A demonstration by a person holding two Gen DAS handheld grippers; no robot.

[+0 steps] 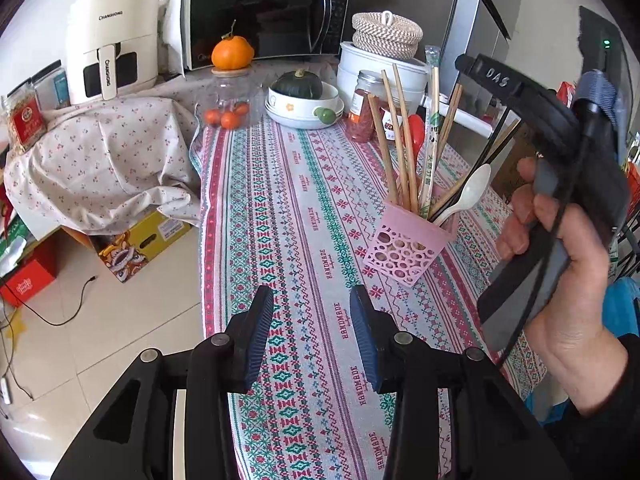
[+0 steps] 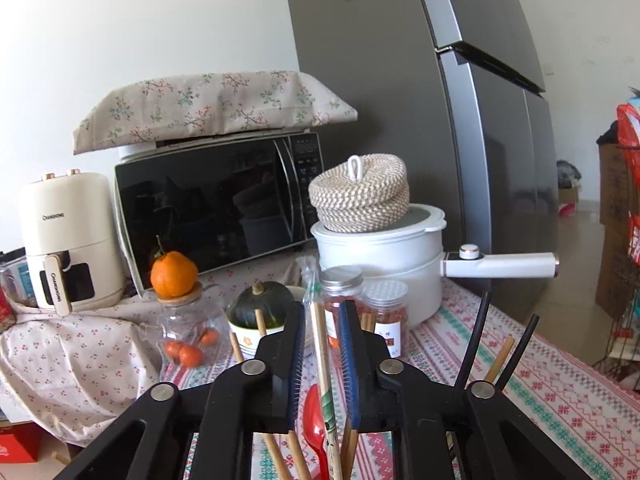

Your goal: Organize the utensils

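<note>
A pink perforated holder (image 1: pixel 404 246) stands on the patterned tablecloth (image 1: pixel 296 216). It holds several wooden chopsticks (image 1: pixel 402 136), a paper-wrapped pair (image 1: pixel 431 148), black chopsticks (image 1: pixel 492 152) and a white spoon (image 1: pixel 466 192). My left gripper (image 1: pixel 312 340) is open and empty above the cloth, left of the holder. My right gripper (image 2: pixel 322 344) hovers over the holder with its jaws apart; the wrapped chopsticks (image 2: pixel 322 360) stand between the pads without visible contact. A red spoon (image 2: pixel 314 420) shows below. The right gripper's handle (image 1: pixel 560 184) is held in a hand.
At the table's far end stand a bowl with a dark squash (image 1: pixel 298 86), a glass jar of small oranges (image 1: pixel 230 104), red-filled jars (image 2: pixel 342 308) and a white pot (image 2: pixel 380 256) with a woven basket. A microwave (image 2: pixel 216 208), air fryer (image 1: pixel 112 44) and fridge (image 2: pixel 460 120) stand behind.
</note>
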